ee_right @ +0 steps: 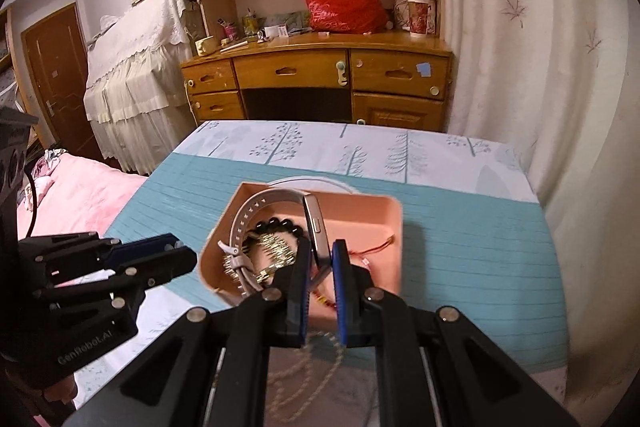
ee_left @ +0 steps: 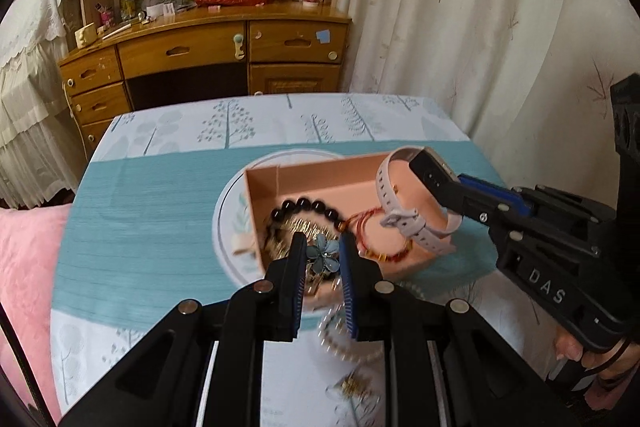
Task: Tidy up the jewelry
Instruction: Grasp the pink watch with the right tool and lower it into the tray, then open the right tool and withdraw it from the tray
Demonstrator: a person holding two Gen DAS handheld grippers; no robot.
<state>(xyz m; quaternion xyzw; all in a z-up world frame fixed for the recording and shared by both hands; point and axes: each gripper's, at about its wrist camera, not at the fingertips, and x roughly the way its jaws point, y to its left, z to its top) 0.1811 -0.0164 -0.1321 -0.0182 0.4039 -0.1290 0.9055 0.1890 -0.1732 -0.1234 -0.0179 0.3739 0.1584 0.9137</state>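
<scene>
A pink tray [ee_left: 320, 183] [ee_right: 372, 219] sits on the table and holds a black bead bracelet [ee_left: 308, 207] [ee_right: 280, 225], a gold hair comb [ee_right: 274, 245] and a red string bracelet [ee_left: 370, 223]. My left gripper [ee_left: 322, 255] is shut on a blue flower hair clip [ee_left: 323, 254] just above the tray's near edge. My right gripper [ee_right: 320, 259] is shut on the black face of a lilac-strapped watch [ee_left: 404, 203] [ee_right: 256, 223] and holds it over the tray. In the left wrist view the right gripper [ee_left: 430, 173] comes in from the right.
A pearl necklace [ee_left: 344, 343] [ee_right: 304, 375] and a small gold piece [ee_left: 352, 385] lie on the tablecloth [ee_left: 160, 211] near me. A pink bed [ee_right: 80, 195] is to the left. A wooden desk [ee_right: 320, 75] with a red bag [ee_right: 344, 3] stands beyond the table, curtains to the right.
</scene>
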